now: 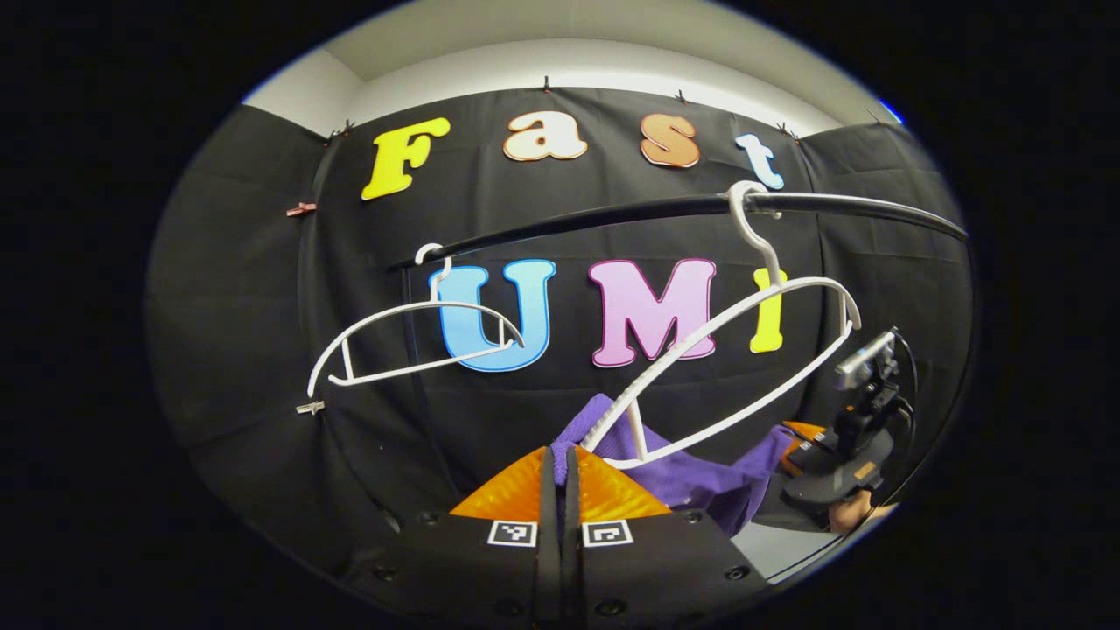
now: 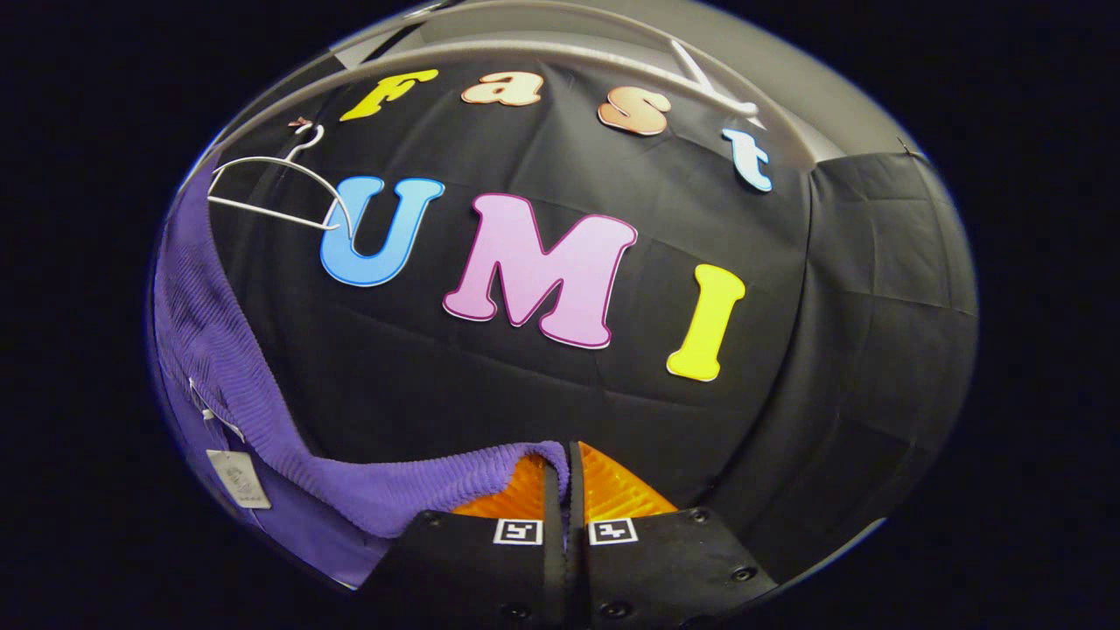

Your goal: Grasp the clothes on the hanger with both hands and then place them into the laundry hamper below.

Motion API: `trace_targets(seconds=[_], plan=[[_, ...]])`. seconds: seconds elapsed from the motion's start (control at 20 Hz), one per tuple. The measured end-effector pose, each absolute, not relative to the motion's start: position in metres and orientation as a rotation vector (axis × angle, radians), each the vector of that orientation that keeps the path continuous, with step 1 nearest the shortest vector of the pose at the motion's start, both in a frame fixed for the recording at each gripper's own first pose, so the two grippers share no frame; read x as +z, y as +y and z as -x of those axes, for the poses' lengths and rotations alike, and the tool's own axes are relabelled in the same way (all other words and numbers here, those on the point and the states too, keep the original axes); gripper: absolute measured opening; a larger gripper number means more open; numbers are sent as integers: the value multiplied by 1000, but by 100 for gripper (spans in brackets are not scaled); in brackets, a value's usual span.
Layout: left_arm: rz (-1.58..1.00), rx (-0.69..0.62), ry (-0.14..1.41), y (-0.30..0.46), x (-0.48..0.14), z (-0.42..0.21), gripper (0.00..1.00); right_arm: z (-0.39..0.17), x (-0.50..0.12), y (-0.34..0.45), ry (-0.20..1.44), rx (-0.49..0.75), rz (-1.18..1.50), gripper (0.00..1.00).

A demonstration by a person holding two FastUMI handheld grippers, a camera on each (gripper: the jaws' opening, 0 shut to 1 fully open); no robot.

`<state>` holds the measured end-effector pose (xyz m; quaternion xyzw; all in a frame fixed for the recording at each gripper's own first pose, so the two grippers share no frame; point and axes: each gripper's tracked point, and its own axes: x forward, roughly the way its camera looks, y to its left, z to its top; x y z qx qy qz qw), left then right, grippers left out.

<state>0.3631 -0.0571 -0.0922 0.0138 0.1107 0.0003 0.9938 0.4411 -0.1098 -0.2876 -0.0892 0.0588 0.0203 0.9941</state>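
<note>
Fingers (image 1: 540, 481) of both grippers point up and forward, each pair clamped on the purple garment (image 1: 691, 481)

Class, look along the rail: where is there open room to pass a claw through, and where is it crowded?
Open: the stretch of rail between the empty hanger and the tilted hanger. Crowded: low at the tilted hanger, where the purple garment hangs between the left claw and the right claw.

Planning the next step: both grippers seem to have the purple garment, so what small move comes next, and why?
Probably lower both together. The left hand-held gripper and right hand-held gripper each pinch the purple garment, which already hangs below the tilted hanger.
</note>
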Motion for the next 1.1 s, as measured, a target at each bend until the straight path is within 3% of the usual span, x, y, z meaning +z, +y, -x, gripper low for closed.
trace_targets(seconds=[0.3,0.55,1.1], plan=[[3,48,322,-24,-147,-343,5,-362,-217,-57,2,191,148,4],[21,7,392,-32,-183,-317,5,-336,-170,-32,-25,275,93,5],[209,-286,297,-149,-110,-287,4,-274,-101,-9,-32,400,-30,4]])
